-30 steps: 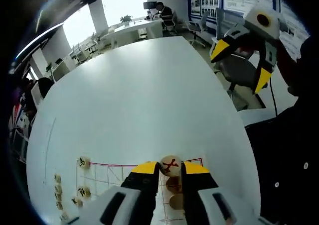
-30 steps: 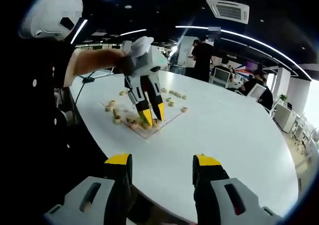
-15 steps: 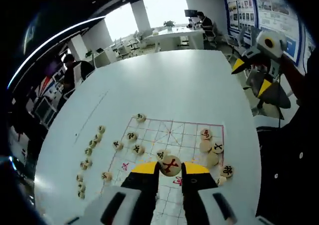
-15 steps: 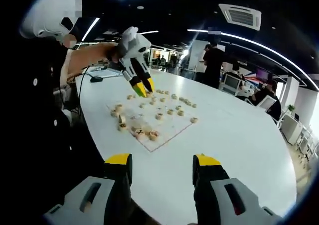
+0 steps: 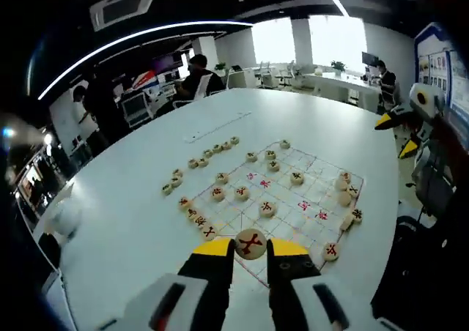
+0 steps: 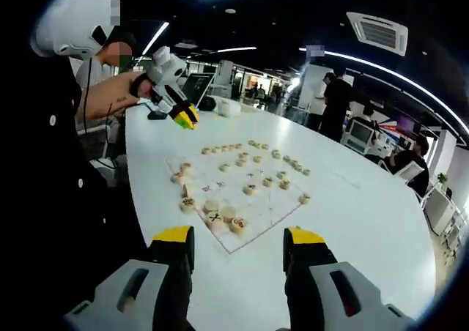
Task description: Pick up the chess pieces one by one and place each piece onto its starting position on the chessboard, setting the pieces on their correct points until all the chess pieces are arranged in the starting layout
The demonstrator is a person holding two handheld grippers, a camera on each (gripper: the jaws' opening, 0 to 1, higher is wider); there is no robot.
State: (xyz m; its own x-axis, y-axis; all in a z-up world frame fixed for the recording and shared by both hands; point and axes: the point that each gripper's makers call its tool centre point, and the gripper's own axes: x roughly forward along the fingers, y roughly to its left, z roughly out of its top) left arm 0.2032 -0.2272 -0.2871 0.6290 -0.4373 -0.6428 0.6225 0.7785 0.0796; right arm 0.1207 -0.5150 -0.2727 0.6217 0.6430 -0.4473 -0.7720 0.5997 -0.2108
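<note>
The left gripper point(image 5: 250, 247) pinches a round chess piece point(image 5: 250, 244) with a red mark between its yellow-tipped jaws, held up above the near edge of the chessboard point(image 5: 282, 192); more pieces stand on the board and in a row point(image 5: 196, 162) beside it on the white table point(image 5: 132, 221); the right gripper point(image 6: 238, 244) has its jaws spread apart with nothing between them, near the table edge.

Red mark, X-like, on disc chess piece point(image 5: 250, 244) pinched in left hand-held gripper point(image 5: 250, 249). Red and black characters on other chess pieces point(image 5: 268, 209) on chessboard point(image 5: 311, 194), too small to read. Wall posters point(image 5: 444, 60) illegible.
</note>
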